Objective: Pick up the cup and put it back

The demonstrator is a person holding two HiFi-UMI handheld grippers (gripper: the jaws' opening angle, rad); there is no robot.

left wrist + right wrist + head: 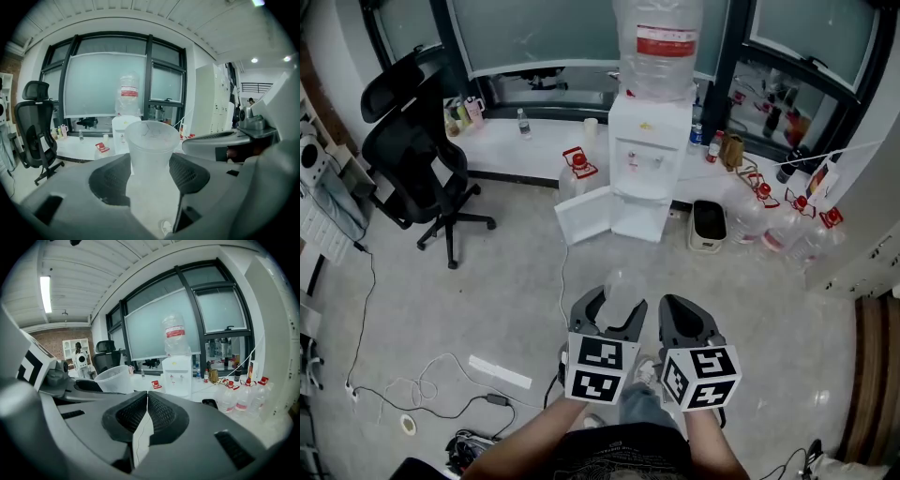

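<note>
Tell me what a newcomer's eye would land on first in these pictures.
First, the frosted translucent plastic cup, gripped upright between the jaws of the left gripper low in the head view's middle, beside the right gripper, shut and empty. Next, the white water dispenser with its big clear bottle on top, straight ahead on the floor. A black office chair stands at the far left.

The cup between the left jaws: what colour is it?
A translucent, frosted white plastic cup, clearest in the left gripper view.
</note>
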